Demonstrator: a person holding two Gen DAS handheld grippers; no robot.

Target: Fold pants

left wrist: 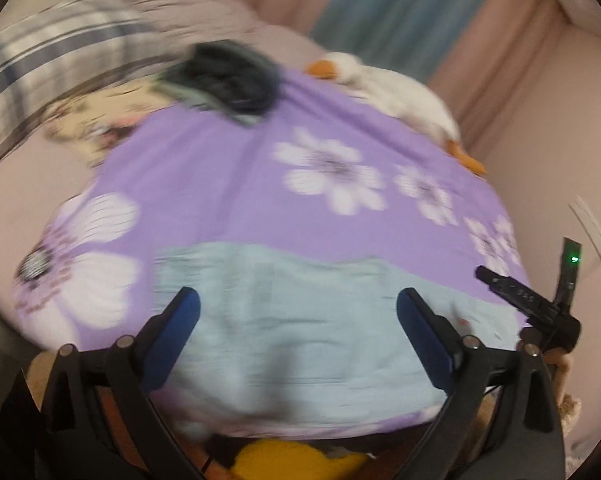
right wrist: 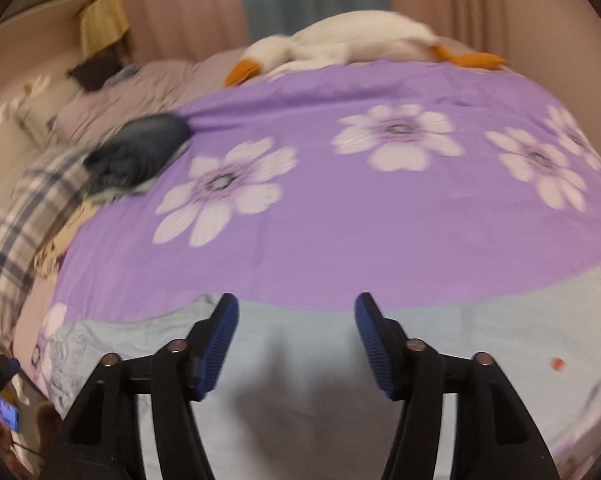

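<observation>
1. The purple bedspread (right wrist: 340,232) is the biggest thing ahead of both my grippers: smooth woven cotton printed with large white flowers, pulled fairly flat, filling everything beyond my fingertips.

2. The pants (right wrist: 300,360) lie directly under and just ahead of both grippers, at the near edge of the bed. They are pale blue, soft and denim-like, spread in one broad flat band running left to right. A stitched pocket or waistband area sits to the left of my right gripper. I see no fold that I can be sure of, so I judge the task barely begun; every fold seems to be left.

3. Far ahead lies a white plush goose (right wrist: 352,40) with orange beak and feet, soft and long.

4. Ahead to the left is a plaid pillow (right wrist: 28,216), and just beside it a dark bundle of clothes (right wrist: 140,148), rumpled and lumpy.

5. My left gripper (left wrist: 298,300) hangs over the pants with its jaws spread wide, blue ribbed pads bare, gripping nothing.

6. My right gripper (right wrist: 296,304) is likewise parted, somewhat narrower, empty, over the pants' far edge.

7. A tiny red speck (right wrist: 556,364) marks the cloth to my right.
</observation>
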